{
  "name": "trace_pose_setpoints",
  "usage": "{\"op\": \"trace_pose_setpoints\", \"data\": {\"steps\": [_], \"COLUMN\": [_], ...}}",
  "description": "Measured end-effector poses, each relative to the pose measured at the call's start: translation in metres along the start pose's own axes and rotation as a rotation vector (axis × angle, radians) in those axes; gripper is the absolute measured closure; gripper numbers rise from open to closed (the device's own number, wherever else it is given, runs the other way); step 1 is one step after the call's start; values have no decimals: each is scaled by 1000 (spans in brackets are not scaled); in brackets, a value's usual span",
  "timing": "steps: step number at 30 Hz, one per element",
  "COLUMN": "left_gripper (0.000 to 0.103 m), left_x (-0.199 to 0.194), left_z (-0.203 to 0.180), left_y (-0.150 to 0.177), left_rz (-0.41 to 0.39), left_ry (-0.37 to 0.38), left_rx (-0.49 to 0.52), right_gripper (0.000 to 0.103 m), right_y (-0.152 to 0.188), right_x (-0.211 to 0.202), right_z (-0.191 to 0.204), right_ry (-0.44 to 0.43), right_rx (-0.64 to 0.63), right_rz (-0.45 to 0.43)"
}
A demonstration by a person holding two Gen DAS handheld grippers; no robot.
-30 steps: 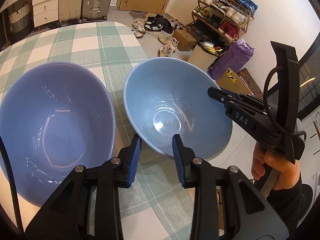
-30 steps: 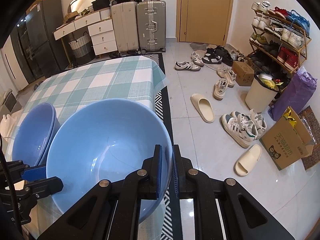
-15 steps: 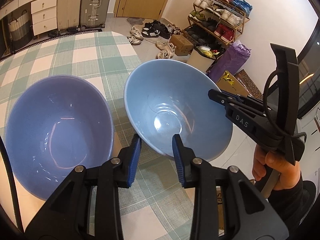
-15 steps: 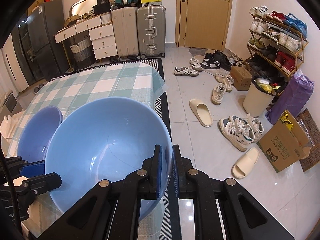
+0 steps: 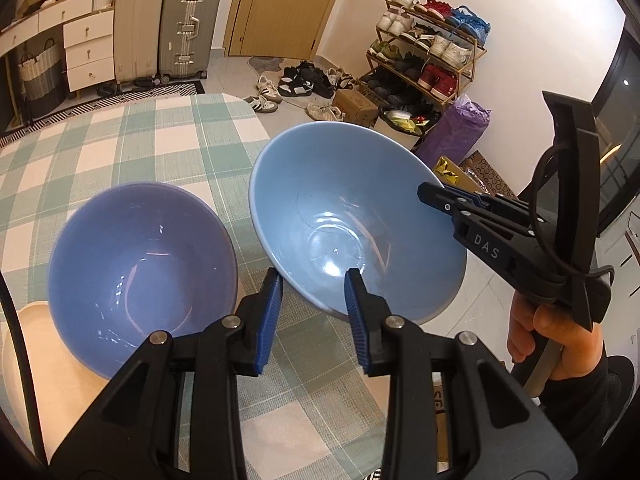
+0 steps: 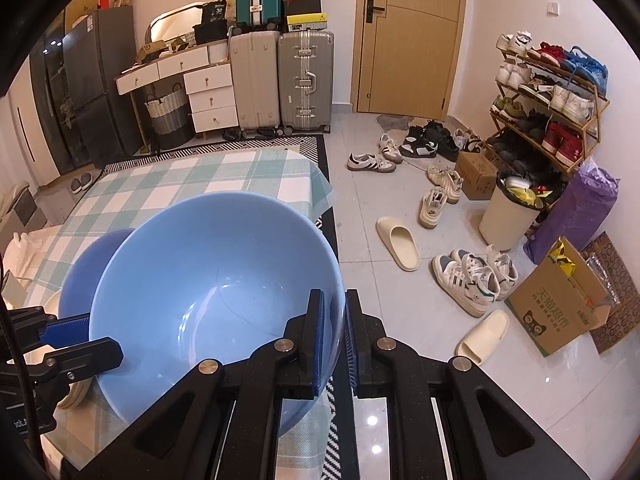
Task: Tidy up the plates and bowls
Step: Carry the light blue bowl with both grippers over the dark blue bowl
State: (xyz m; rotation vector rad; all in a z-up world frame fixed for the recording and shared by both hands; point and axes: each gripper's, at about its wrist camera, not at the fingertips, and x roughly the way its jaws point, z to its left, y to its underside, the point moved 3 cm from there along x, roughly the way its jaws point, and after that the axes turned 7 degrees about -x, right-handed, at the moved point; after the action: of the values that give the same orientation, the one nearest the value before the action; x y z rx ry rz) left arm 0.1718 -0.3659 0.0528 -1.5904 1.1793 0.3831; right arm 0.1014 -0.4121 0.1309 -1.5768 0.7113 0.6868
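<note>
Right claw (image 6: pixel 332 336) pinches the light blue bowl (image 6: pixel 208 280) by its rim; left claw (image 5: pixel 312 312) gapes, empty.

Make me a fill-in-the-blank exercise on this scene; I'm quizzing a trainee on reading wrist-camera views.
1. The right hand-held gripper is shut on the ____ of the light blue bowl.
2. The left hand-held gripper holds ____ between its pads.
3. The darker blue bowl sits on a cloth with a ____ pattern.
4. On the tablecloth that bowl rests in a cream ____.

Missing words: rim; nothing; checked; plate
</note>
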Motion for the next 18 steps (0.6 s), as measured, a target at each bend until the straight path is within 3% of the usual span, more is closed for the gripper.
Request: {"op": "trace_pose_setpoints", "data": {"steps": [18], "left_gripper": [75], "left_x": [-102], "left_z": [1], "left_y": [10], "left_rz": [-90], "left_ry": [7], "left_rx": [1], "right_gripper": [93], "right_y": [-22], "right_x": [-65], "right_z": [41], "right_ry": [20], "right_rx": [-51], "right_rz": [-63]}}
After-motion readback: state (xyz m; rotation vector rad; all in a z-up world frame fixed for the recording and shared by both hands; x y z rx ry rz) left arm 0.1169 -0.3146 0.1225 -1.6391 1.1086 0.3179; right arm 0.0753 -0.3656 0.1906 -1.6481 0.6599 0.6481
